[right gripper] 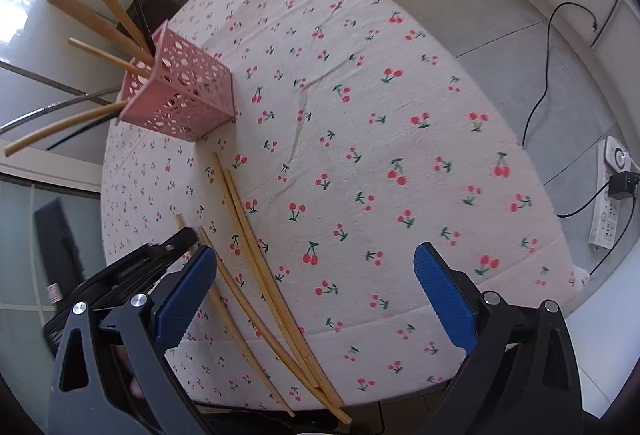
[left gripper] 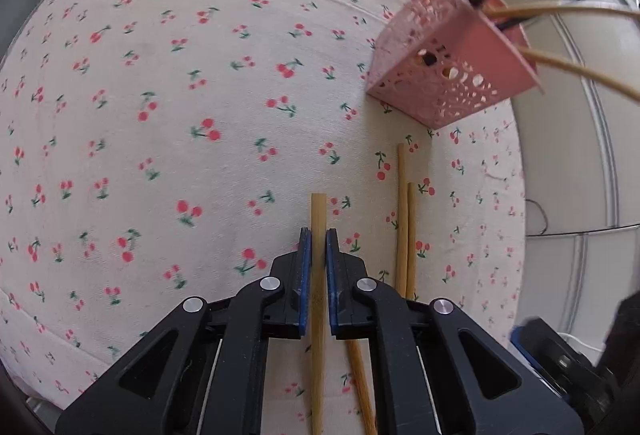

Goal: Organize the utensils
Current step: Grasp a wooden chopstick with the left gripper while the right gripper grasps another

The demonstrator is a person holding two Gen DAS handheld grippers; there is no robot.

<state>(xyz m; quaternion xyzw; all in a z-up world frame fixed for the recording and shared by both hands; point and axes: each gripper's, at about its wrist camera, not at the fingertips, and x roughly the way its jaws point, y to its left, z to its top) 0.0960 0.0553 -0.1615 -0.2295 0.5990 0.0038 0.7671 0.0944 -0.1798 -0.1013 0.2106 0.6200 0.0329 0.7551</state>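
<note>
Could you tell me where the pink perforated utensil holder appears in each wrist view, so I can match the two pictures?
Left wrist view: the pink utensil holder is at the upper right, near the table edge, chopsticks sticking out.
Right wrist view: the pink utensil holder is at the upper left, chopsticks fanning out leftward.
Shared landmark: the pair of loose chopsticks lying side by side on the cherry-print cloth just below the holder.

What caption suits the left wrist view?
Left gripper shut on a bamboo chopstick on cherry-print tablecloth, beside perforated pink plastic holder.
</note>
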